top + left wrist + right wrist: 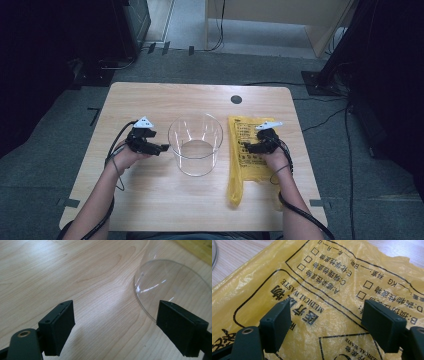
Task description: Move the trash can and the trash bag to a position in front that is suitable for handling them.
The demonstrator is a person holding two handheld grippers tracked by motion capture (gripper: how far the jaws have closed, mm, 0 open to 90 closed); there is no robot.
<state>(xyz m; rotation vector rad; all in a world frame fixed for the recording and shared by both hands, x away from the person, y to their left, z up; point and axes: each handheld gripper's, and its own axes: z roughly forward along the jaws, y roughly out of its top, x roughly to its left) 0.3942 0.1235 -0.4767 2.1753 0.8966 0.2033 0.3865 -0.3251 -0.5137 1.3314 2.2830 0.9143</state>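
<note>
A clear round container [195,145] stands upright in the middle of the wooden table. To its right lies a flat yellow medical waste bag [240,170] with black print. My left gripper [161,148] sits just left of the container and points at it, open with nothing between its fingers. Its own view shows the container's curved wall [170,282] ahead on the right, beyond the open left gripper [115,315]. My right gripper [248,147] hovers low over the bag's upper half. The right gripper [325,315] is open above the printed bag [332,277], with no fold pinched.
A dark round grommet [236,99] sits near the table's far edge [200,85]. Bare wood [150,200] spreads along the near side between the forearms. Cables trail from both grippers. Dark stands and cables [325,75] occupy the floor at the back right.
</note>
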